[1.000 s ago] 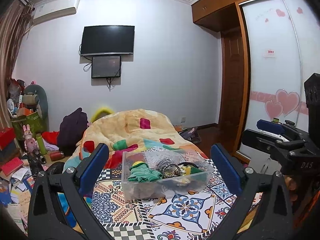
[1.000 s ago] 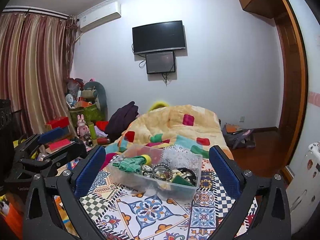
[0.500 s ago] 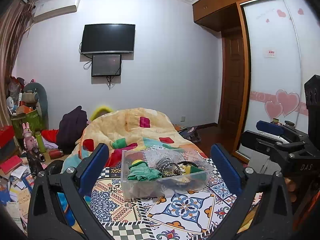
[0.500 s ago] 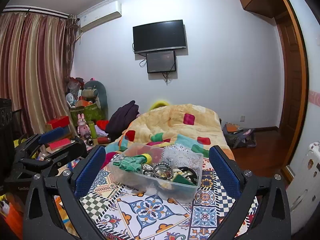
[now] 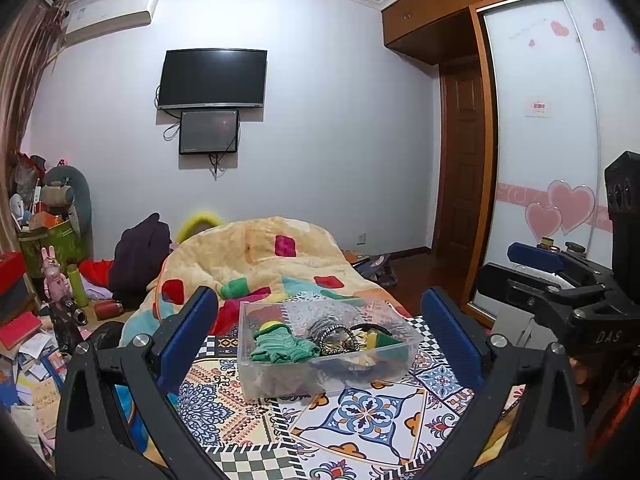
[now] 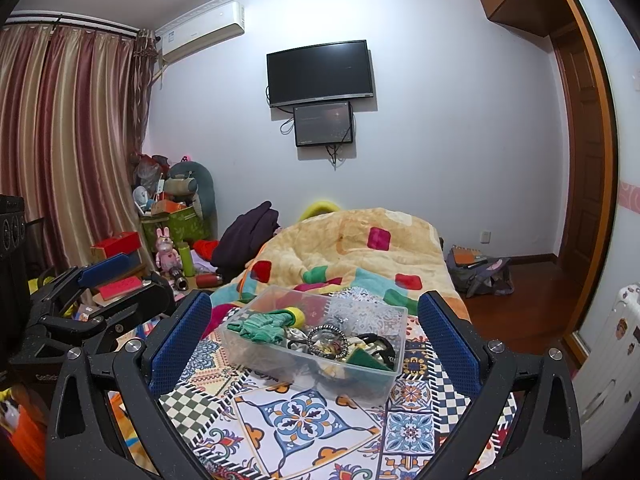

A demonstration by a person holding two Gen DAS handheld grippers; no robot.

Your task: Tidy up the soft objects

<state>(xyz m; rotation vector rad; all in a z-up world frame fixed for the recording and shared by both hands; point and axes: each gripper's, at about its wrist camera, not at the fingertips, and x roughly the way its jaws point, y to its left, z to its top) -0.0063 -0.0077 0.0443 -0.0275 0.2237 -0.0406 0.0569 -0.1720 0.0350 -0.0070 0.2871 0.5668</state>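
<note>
A clear plastic box sits on a patterned cloth on the bed; it also shows in the right wrist view. Inside lie a green knit glove with a yellow cuff, a coil of metallic bracelets, black hair ties and a green piece. The glove shows there too. My left gripper is open and empty, held just short of the box. My right gripper is open and empty, also facing the box. Each gripper shows at the edge of the other's view.
A yellow quilt with coloured squares is heaped behind the box. A dark garment lies at the far left. Clutter of boxes, toys and bottles fills the floor left of the bed. A wardrobe stands right.
Both views have shifted very slightly; the box sits a touch lower in the frames. Both grippers stay open and empty.
</note>
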